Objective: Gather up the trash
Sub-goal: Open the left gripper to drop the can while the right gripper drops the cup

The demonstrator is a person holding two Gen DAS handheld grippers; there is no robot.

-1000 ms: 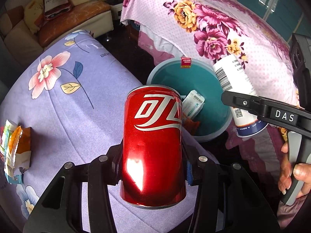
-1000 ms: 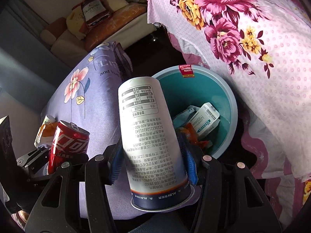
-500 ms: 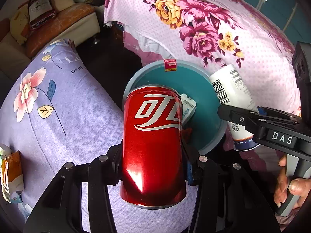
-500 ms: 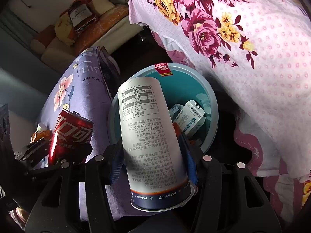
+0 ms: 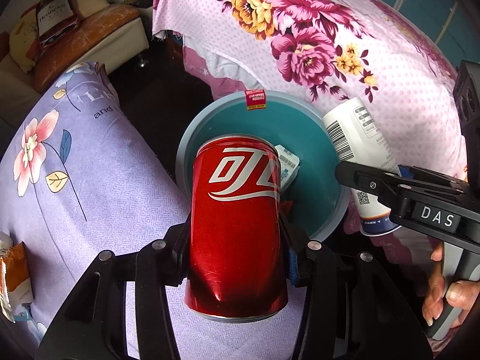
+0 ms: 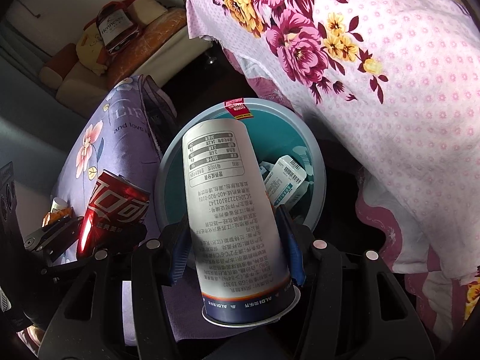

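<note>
cup [image 6: 237, 210] reads "aldi"; right tool [image 5: 432, 216] reads "das".

The red can [image 5: 237, 225] covers the near rim and much of the interior of the teal bin [image 5: 315, 126]; one carton [image 5: 287, 162] inside shows only a corner past the can. Left gripper [image 5: 237, 252] pads are concealed behind the can's sides. The white cup [image 6: 234, 210] screens the bin's centre in the right wrist view, and its small print is too fine to read. A snack wrapper [image 5: 13, 267] is cut off by the left frame edge. The person's hand [image 5: 447, 297] is partly cropped at the lower right, behind the right gripper's handle. What lies under the pink floral cloth [image 5: 345, 45] cannot be seen.
</note>
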